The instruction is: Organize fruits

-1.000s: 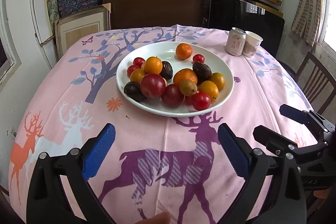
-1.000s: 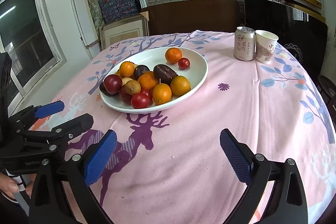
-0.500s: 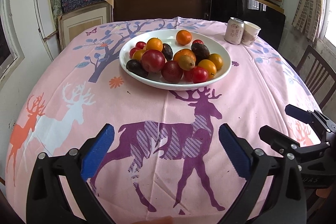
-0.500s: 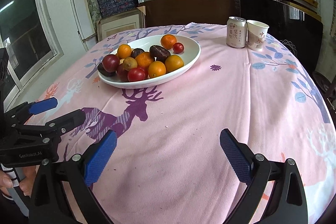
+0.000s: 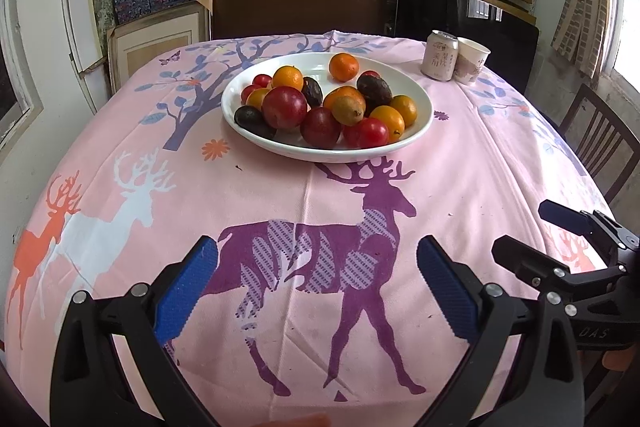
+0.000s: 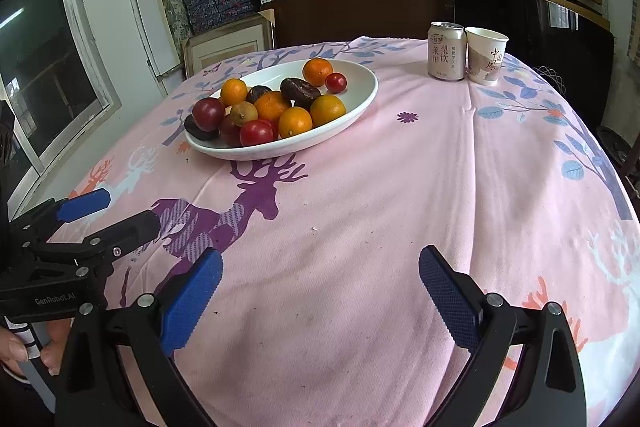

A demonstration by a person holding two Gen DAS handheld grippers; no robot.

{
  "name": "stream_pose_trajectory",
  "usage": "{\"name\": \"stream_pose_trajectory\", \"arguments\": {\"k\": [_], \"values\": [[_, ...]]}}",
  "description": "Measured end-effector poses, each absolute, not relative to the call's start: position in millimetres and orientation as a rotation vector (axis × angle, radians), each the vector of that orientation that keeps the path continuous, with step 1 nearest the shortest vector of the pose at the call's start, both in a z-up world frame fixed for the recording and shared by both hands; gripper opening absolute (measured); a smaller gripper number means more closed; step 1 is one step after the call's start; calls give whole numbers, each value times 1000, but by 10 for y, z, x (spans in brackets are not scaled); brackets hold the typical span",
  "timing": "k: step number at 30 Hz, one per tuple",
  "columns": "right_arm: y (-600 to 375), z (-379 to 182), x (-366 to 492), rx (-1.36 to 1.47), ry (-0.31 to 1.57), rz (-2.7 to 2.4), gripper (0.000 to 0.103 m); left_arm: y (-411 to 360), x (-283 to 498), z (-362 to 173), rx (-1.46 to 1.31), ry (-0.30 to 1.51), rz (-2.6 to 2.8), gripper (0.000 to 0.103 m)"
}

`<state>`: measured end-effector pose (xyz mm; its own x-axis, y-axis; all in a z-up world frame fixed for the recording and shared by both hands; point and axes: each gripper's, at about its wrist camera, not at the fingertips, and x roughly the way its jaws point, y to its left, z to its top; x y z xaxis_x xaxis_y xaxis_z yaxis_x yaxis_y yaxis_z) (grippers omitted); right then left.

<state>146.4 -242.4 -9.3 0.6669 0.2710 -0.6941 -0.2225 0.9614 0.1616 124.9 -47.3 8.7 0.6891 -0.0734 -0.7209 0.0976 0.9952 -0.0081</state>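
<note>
On the far middle of the pink deer-printed tablecloth (image 5: pixel 460 179): wide white shallow ceramic plate (image 5: pixel 320 157), heaped with small round fruits (image 5: pixel 320 107). Orange citrus, dark red plums, cherry-red tomatoes, wrinkled dark-brown ones and a yellow-green one, all mixed, mostly crowded to the near and left side of the dish. One orange with a small red fruit just beside it, apart toward the far rim. No fruit seen on the cloth outside the plate. Far right of it, touching each other: pale aluminium drink can (image 5: pixel 440 61) and printed white paper cup (image 5: pixel 472 67).

Near the table's near edge, well apart from the plate: left black gripper with blue ribbed pads (image 5: pixel 316 251), spread wide, holding nothing. Alongside on the right, right black gripper with blue ribbed pads (image 6: pixel 320 259), likewise released and empty.

Judged from this alone: fits fruit already gathered onto the plate, and equally a mixed heap awaiting sorting by kind. Cannot settle which. For any further reach: long travel forward over the cloth, then a gentle close on one round fruit at the heap's edge, wary of rolling neighbours.
</note>
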Motion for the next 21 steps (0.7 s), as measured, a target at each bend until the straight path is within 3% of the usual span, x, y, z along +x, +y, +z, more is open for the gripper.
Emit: {"name": "stream_pose_trajectory", "arguments": {"k": [21], "values": [[-2489, -274, 1508, 47, 859, 243, 99, -446, 1353, -169, 50, 858, -92, 98]]}}
